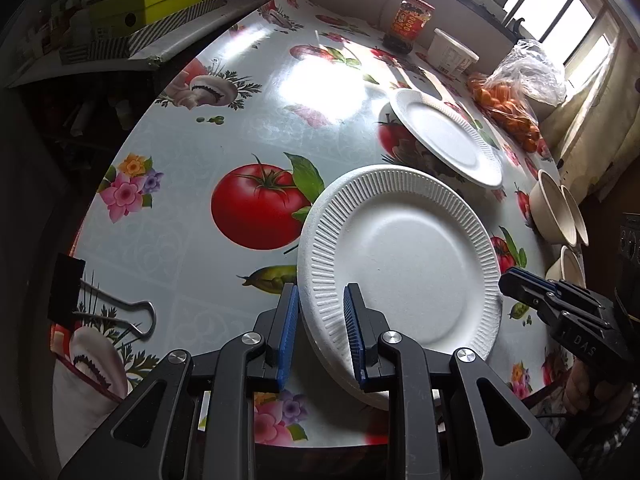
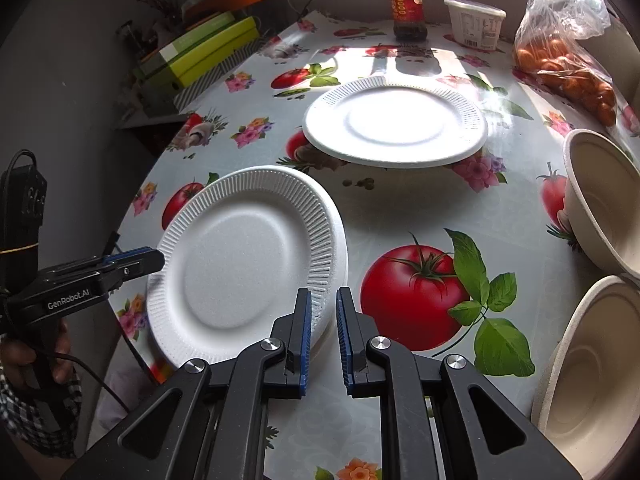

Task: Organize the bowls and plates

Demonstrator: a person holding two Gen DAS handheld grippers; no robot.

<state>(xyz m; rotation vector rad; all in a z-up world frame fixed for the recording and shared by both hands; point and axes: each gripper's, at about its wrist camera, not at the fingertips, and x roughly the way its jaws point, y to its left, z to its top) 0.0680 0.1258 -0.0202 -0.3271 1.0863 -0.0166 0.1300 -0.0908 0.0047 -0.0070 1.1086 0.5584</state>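
At lower centre of the left wrist view, the left gripper (image 1: pixel 322 320) straddles the near rim of the near plate (image 1: pixel 404 256); one blue pad sits outside the rim and the other over the ribbed border, with a visible gap to the foam, so the jaws stand apart and nothing is clamped yet. From the right wrist view the near plate (image 2: pixel 240 264) appears to be a stack of at least two, its right edge showing a second rim beneath; it rests slightly tilted on the tablecloth (image 2: pixel 400 208). The right gripper (image 2: pixel 324 320) has its jaws apart at the right edge of that stack, holding nothing; its left pad overlaps the rim in the picture, though contact cannot be confirmed. The far plate (image 2: pixel 396 124) lies alone toward the upper centre of the frame, well apart from both grippers and straight ahead of the right one; the right hand therefore looks the nearer to it. Both plates are white foam, round, with ribbed borders and smooth wells. The bowls (image 2: pixel 600 204), beige and nested or side by side, occupy the right edge of the frame, near the right gripper.
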